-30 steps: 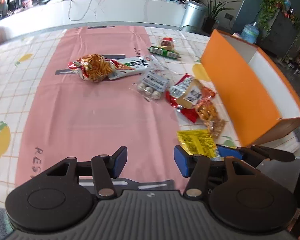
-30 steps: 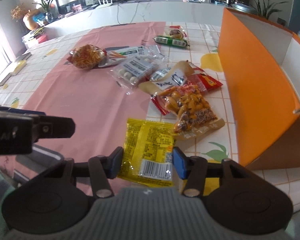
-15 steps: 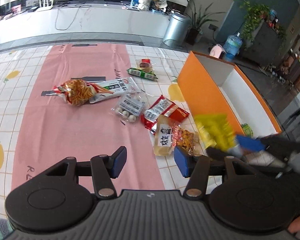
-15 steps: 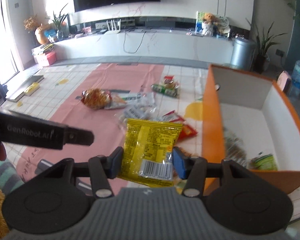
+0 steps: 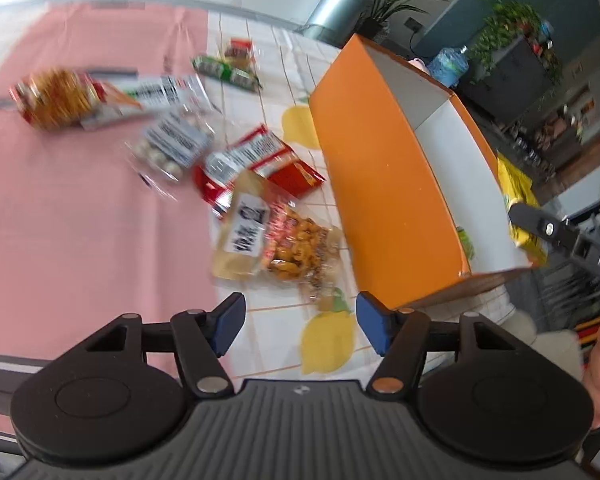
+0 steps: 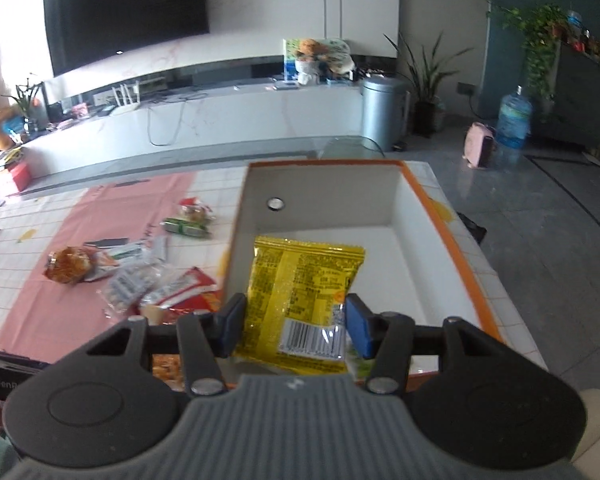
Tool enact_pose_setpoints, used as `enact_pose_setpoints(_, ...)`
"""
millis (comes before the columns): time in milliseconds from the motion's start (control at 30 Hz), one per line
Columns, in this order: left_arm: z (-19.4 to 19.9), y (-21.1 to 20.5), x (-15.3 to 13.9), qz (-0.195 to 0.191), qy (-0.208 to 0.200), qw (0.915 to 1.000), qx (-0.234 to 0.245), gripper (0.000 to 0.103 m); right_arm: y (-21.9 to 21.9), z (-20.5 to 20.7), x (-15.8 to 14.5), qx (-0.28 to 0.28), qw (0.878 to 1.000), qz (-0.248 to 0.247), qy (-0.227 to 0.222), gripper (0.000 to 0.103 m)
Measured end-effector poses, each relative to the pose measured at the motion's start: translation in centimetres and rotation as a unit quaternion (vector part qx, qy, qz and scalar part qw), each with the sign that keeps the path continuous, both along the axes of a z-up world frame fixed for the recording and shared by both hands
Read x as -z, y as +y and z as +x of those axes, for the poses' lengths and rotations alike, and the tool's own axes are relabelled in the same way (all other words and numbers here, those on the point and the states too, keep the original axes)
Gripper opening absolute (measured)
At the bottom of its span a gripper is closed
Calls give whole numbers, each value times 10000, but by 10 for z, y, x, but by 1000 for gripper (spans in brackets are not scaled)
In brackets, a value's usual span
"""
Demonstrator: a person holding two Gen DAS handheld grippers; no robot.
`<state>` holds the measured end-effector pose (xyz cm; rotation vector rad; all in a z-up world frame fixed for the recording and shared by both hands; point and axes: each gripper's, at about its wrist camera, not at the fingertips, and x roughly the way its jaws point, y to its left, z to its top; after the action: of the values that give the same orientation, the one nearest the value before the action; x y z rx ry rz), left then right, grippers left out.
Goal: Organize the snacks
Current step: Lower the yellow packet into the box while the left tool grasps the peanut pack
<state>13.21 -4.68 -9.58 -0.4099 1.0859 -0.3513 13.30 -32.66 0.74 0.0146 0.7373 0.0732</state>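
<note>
Right now you are in the drop-off step: your right hand-held gripper (image 6: 294, 328) is clamped on the yellow snack packet (image 6: 302, 300), gripping its barcode end, and the packet hangs over the open mouth of the orange box (image 6: 452, 240), above the white interior near its closer end. From the left wrist view the same packet (image 5: 518, 196) shows just past the box's far wall, so it looks to be above the box and not resting on its floor, though how high is hard to tell. A green-labelled item (image 6: 358, 364) seems to lie in the box's near corner, mostly hidden by the gripper. Your next move, as I judge it, is to lower the packet a little inside the walls and part the fingers so it falls flat, away from that corner item. Your left hand-held gripper (image 5: 298, 324) has its fingers apart and holds nothing; it hovers over the tiled surface (image 5: 276, 344) just short of the peanut packet (image 5: 288, 246), which lies beside the box's orange wall (image 5: 384, 184). That packet looks like your natural next pick, with the red packet (image 5: 260, 160) and the clear bag of round sweets (image 5: 172, 146) beyond it. The left view is blurred, so take finer detail there as uncertain.
</note>
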Motion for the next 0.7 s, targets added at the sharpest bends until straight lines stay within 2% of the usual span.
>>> enact_pose_setpoints(100, 9, -2, 23, -361, 303, 9982, -370, 74, -12, 9, 11, 78, 9999, -80, 131, 51)
enact_pose_setpoints(200, 13, -6, 39, -477, 392, 9955, -716, 74, -24, 18, 22, 169, 9995, -3, 270, 51)
enact_pose_setpoints(500, 15, -27, 50, -261, -340, 9923, -1162, 74, -31, 27, 38, 113, 9996, 30, 262, 51)
enact_pose_setpoints(633, 18, -40, 48, -14, -571, 9894, -1338, 74, -31, 29, 43, 159, 9993, 105, 332, 51)
enact_pose_setpoints(667, 18, -41, 48, 48, -613, 9886, -1377, 72, -31, 30, 44, 152, 9993, 106, 330, 51)
enact_pose_setpoints(700, 19, -42, 48, 63, -633, 9878, -1420, 65, -31, 31, 44, 142, 9993, 104, 331, 51)
